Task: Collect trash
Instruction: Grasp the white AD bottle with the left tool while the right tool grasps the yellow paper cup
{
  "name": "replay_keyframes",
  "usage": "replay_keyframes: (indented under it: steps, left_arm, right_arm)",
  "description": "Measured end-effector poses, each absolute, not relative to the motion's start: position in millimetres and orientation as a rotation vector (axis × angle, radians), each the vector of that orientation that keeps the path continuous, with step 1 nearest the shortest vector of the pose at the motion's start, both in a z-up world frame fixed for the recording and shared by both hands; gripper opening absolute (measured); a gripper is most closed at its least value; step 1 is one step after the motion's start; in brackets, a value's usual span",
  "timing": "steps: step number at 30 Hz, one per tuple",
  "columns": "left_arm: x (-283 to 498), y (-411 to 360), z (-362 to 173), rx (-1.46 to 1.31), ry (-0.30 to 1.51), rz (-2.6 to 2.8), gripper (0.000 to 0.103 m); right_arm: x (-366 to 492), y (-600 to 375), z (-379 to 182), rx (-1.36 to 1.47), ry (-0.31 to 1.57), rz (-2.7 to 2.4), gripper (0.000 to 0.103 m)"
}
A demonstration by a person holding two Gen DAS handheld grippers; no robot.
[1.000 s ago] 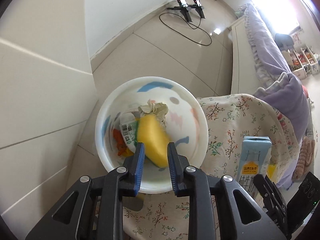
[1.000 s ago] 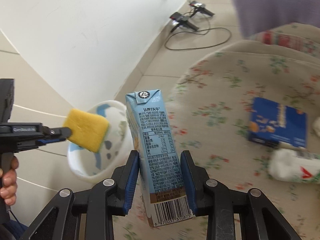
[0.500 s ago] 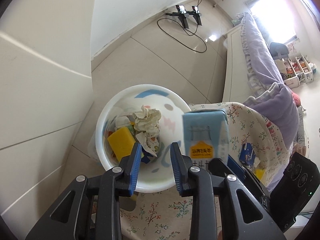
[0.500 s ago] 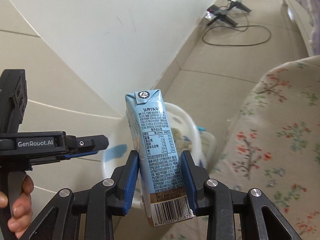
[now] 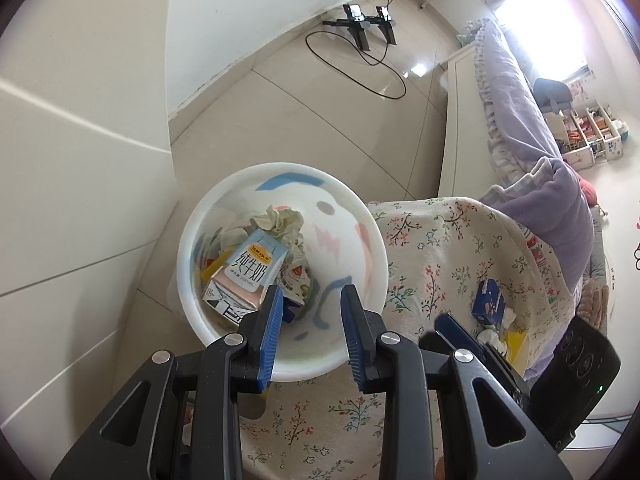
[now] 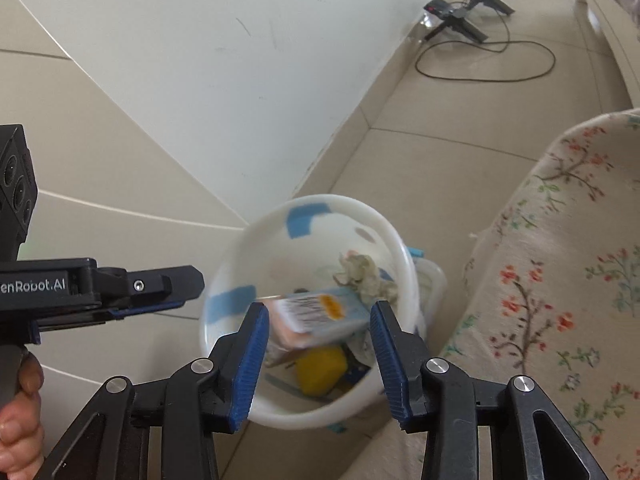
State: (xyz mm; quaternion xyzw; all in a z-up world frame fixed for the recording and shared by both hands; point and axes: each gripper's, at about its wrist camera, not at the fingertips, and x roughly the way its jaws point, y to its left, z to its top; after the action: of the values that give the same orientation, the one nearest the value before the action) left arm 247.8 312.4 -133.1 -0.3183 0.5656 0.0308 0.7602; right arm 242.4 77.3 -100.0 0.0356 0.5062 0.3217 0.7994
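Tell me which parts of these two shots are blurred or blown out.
Right wrist view: the milk carton inside the white bin is motion-smeared, its print unreadable, while the opening right gripper stays sharp. Left wrist view: the carton is crisp, but the window is overexposed, glaring off the floor.

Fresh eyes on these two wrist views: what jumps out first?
The white bin on the floor beside the flowered cloth, with a milk carton lying on top of crumpled paper and a yellow sponge. The right tool hangs over the bin, jaws opening with nothing gripped. The left tool is also above it, empty.
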Motion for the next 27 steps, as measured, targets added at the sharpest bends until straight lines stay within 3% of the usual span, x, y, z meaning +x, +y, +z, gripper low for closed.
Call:
replay_keyframes:
  steps: [14,18,24,27]
  left_arm:
    - [266,254,-125,-0.619,1.261,-0.017,0.032]
    - [274,220,-121,-0.563,1.266,-0.051,0.032]
    - [286,161,-118,-0.478,1.273,-0.122,0.047]
    - [291,124,-120,-0.42,1.283,-0.174,0.049]
  right_arm:
    - [223,-52,-39,0.083,1.025,0.541,0.047]
    - [220,-96,-12,0.076,0.978,0.465,0.052]
    - [220,-172,3,0.101,0.947,0.329,0.058]
    - [220,-204,-5,0.143,0.961,0.28,0.059]
